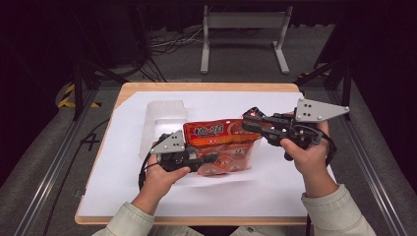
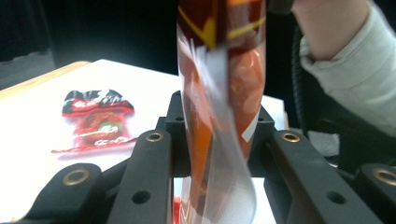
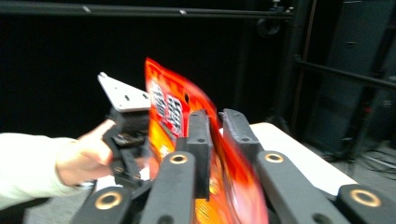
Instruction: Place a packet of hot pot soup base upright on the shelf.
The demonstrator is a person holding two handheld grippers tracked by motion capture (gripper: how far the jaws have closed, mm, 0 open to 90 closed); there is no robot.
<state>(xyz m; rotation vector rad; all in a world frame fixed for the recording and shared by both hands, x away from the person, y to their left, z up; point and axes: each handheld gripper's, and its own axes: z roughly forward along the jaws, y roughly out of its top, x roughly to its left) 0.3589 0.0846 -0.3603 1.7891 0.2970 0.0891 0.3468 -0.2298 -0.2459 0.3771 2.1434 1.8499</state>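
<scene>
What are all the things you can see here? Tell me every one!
Big orange-red plastic snack bag: one, orange and red with clear parts, held up between both grippers over the middle of the table.
Small red and black snack packet: one, lying flat on the white sheet, seen in the left gripper view.
Clear plastic container: one, see-through, on the sheet behind the big bag.
White paper sheet: one, covering most of the tabletop.
Light wooden table: one, under the sheet.
Grey metal stand: one, on the floor beyond the table.
Left hand-held gripper: black, clamped on the bag's lower edge.
Right hand-held gripper: black, clamped on the bag's upper right corner.
</scene>
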